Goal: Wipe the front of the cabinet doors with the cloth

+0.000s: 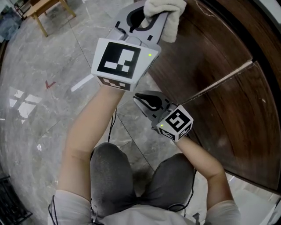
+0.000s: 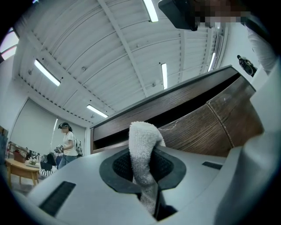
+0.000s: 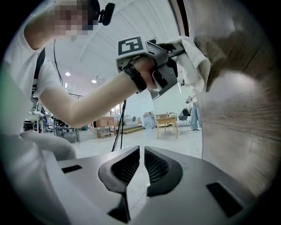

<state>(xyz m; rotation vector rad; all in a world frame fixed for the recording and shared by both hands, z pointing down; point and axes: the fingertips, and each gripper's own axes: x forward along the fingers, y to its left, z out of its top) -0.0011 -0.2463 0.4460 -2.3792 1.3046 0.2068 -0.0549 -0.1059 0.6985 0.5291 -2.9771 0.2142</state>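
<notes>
Left gripper view: your left gripper [image 2: 143, 169] clamps the cloth [image 2: 142, 140]. Right gripper view adds cloth against cabinet door [image 3: 239, 105]; right gripper [image 3: 142, 165] nearly closed, empty.

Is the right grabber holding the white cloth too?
No, the right gripper has its jaws nearly together with nothing between them; the cloth is pinched in the left gripper.

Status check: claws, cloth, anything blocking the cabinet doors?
Left claw shut on cloth. Cloth against the cabinet door. Right claw empty, nearly closed. Nothing seen in the way.
</notes>
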